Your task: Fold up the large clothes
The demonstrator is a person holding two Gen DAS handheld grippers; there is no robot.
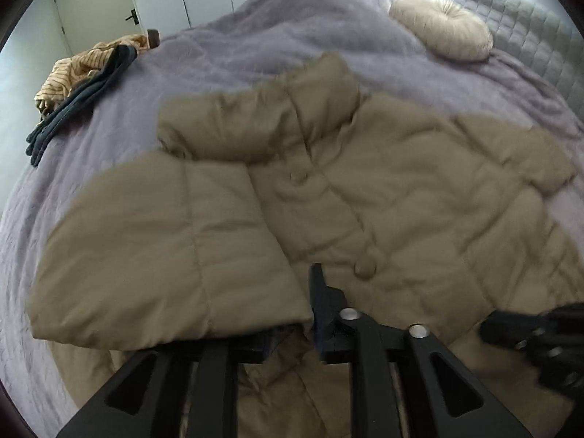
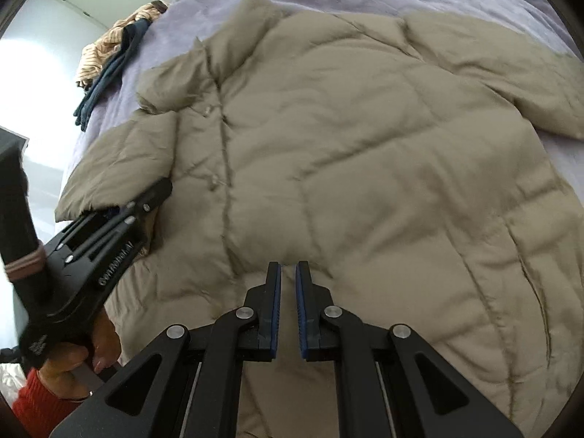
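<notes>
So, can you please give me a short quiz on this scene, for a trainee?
1. True or false: the tan jacket lies front up, with its buttons showing.
2. What lies on the lilac blanket beyond the jacket's collar? A) a round cushion B) a book C) a shoe
3. What does the right hand-held gripper hold?

Key: 1 true; 2 A; 3 nothing, its jaws are almost together and empty.
</notes>
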